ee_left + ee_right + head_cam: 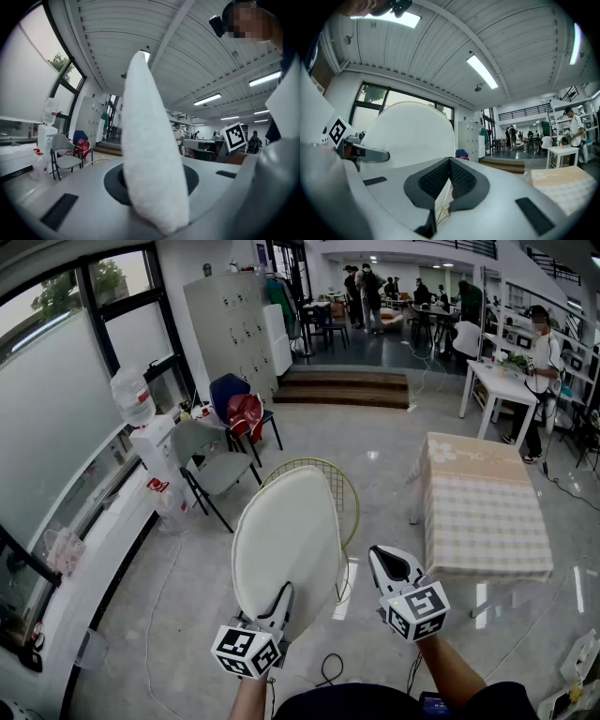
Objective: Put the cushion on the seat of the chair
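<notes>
A round white cushion (pixel 286 540) stands on edge in front of me, and my left gripper (pixel 279 601) is shut on its near lower rim. In the left gripper view the cushion (pixel 150 164) rises edge-on between the jaws. A gold wire chair (pixel 339 482) stands just behind the cushion, mostly hidden by it. My right gripper (pixel 388 563) hovers to the right of the cushion, apart from it, shut and holding nothing. In the right gripper view its pads meet at the tip (pixel 449 161), and the cushion's broad face (pixel 412 136) fills the left.
A table with a checked cloth (pixel 483 507) stands to the right. A grey folding chair (pixel 216 470), a blue chair with a red bag (pixel 242 409) and a water dispenser (pixel 141 427) line the left window wall. A black cable (pixel 328 671) lies on the floor.
</notes>
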A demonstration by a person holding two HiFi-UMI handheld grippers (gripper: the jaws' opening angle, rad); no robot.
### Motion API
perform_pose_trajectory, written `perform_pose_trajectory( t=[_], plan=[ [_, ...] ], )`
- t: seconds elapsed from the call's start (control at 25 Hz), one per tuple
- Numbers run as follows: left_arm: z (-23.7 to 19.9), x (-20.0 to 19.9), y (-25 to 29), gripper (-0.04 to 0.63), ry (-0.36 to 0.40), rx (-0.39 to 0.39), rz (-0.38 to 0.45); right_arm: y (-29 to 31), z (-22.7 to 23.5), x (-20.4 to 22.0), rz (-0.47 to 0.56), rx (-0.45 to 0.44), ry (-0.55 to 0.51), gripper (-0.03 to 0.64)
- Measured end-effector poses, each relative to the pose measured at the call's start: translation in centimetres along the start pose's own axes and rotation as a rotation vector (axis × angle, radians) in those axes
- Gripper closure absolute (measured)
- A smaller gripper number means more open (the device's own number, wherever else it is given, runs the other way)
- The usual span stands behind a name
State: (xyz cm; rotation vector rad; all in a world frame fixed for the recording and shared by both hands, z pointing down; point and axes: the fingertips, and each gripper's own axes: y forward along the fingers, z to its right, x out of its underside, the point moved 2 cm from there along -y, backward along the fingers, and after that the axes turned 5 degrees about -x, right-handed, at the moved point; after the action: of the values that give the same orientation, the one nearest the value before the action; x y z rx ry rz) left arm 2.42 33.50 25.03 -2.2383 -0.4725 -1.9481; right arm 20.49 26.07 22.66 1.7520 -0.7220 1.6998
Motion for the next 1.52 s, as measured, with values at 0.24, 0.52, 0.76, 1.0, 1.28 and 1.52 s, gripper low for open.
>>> perform_pose_trajectory(
  t=[0.24,0.52,0.76,1.0,1.28,1.52],
  plan=[
    [0.2,0.2,0.4,0.529,-0.001,0.001,-0.001,0.0,-0.2,0.4,-0.006,-0.018,-0.022,0.6],
    [0.8,0.5,1.0,0.528,0.001,0.0,-0.008,-0.4,1.2,0.6,0.024,-0.022,0.058,0.6],
    [1.2,0.6,1.4,0.528,0.004,-0.012,-0.016,-0.7,1.8,0.9,0.023,-0.034,0.081,0.6],
    [1.5,1.2,2.3,0.528,0.015,-0.021,-0.036,-0.9,3.1,1.7,0.015,-0.039,0.107,0.6],
    [1.2,1.0,2.9,0.528,0.023,-0.034,-0.052,-0.4,3.9,1.7,0.018,-0.049,0.124,0.6],
    [0.4,1.1,3.6,0.526,0.028,-0.043,-0.059,0.8,4.3,2.0,0.012,-0.057,0.135,0.6]
  ],
)
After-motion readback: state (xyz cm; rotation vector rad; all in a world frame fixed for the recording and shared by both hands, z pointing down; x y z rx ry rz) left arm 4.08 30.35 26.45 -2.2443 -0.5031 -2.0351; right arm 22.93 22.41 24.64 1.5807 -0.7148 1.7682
